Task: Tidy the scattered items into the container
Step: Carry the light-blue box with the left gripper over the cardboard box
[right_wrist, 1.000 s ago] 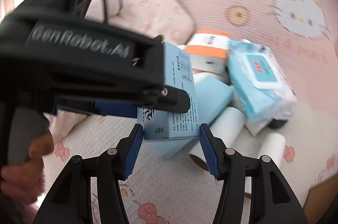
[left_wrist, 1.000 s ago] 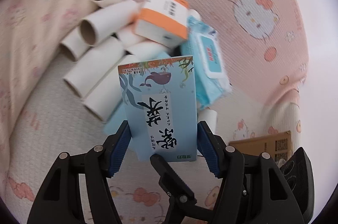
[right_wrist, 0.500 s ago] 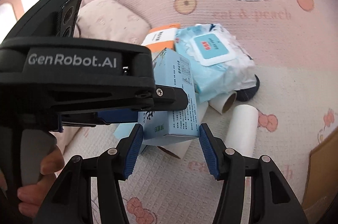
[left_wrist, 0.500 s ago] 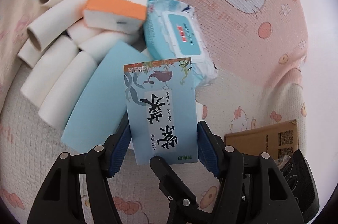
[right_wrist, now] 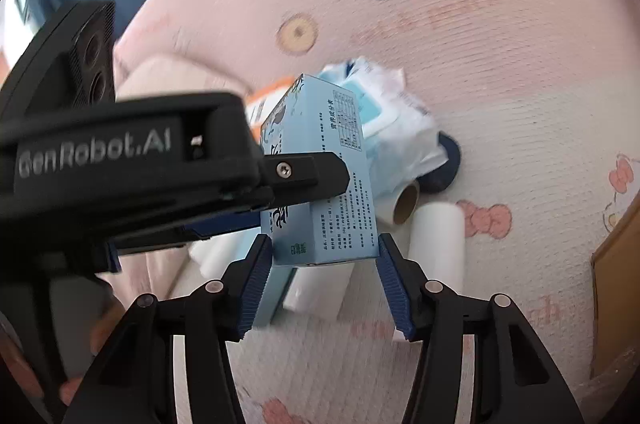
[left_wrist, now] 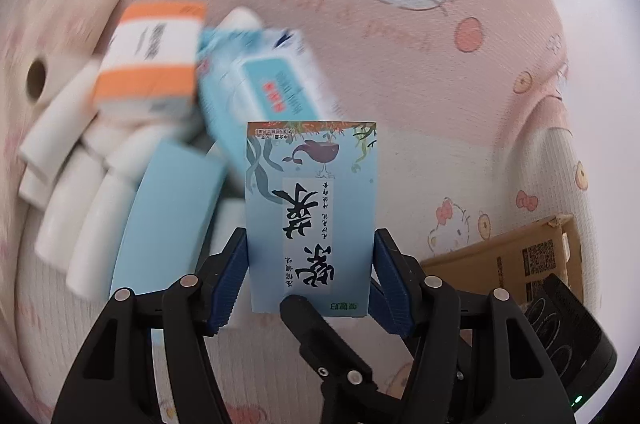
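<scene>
1. Box of pale blue card, printed with a fish and large characters (left_wrist: pixel 310 208), is lifted clear of the pink cat-print bedcover (left_wrist: pixel 420 84). It is in front of the heap of white paper tubes (left_wrist: pixel 80 192) and a wipes pack (left_wrist: pixel 264 80) near the cover's left side.
2. My left gripper (left_wrist: pixel 310 244) clamps the box's lower half across its broad face. The jaws are spread wide, with a blue pad flat on each narrow side.
3. The box's long axis runs straight out along the left fingers, away from the camera, and it tilts downward with them.
4. My right gripper (right_wrist: pixel 324 244) reaches in from the side with the box's narrow end between its jaws. These jaws have just been closing. The pads meet the lower corners, but I cannot tell whether they press yet.
5. A brown cardboard carton (left_wrist: pixel 516 260), which I take for the container, sits toward the cover's right edge, to the right of both jaws.
6. My right hand looks nearer to the carton, so I judge a handover or a two-handed carry rightward comes next.
</scene>
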Demonstrator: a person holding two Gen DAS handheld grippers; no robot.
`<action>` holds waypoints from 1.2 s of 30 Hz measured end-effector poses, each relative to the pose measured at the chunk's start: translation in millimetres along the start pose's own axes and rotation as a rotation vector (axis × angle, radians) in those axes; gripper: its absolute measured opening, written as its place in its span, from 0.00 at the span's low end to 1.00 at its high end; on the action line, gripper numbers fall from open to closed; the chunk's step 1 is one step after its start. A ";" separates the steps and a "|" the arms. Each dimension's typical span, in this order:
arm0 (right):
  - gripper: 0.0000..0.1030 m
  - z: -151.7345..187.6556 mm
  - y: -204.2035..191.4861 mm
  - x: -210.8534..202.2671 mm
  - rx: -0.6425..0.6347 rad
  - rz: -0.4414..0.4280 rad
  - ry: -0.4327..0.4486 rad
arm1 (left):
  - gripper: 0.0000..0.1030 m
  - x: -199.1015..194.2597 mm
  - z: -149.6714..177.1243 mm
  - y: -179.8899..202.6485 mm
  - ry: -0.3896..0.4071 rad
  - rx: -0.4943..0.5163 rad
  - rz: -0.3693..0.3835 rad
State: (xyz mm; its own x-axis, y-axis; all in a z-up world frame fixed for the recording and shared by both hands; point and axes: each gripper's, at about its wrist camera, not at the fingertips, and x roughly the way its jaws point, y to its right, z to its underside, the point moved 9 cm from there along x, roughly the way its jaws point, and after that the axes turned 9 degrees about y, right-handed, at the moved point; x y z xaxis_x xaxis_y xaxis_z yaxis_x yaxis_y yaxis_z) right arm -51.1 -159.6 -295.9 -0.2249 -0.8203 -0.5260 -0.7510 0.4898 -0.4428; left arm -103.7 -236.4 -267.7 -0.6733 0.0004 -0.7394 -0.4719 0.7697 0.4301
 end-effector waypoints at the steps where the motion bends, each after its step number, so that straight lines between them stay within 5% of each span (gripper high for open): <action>1: 0.48 -2.1 -4.6 4.1 0.019 0.000 0.009 | 0.64 1.2 -2.8 4.7 0.004 0.003 0.008; 10: 0.48 -47.3 28.7 12.1 0.035 0.080 0.050 | 0.63 -10.7 -4.1 44.0 0.022 0.053 0.098; 20: 0.49 -100.7 18.5 -41.0 -0.018 0.151 0.187 | 0.63 -62.8 -25.0 110.0 0.110 0.170 0.188; 31: 0.50 -95.7 -4.8 -202.1 0.016 0.195 0.316 | 0.63 -115.9 -10.3 196.3 0.181 0.279 0.260; 36: 0.50 -100.6 18.4 -224.1 0.076 0.214 0.345 | 0.63 -116.9 8.2 228.1 0.170 0.332 0.268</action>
State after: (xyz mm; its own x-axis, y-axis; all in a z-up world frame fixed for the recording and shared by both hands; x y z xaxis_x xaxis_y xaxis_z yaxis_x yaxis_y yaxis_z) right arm -77.0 3.4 -113.1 -0.5756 -0.7423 -0.3430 -0.6200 0.6697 -0.4088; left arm -127.9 -55.6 -87.4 -0.8437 0.1439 -0.5172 -0.0790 0.9196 0.3848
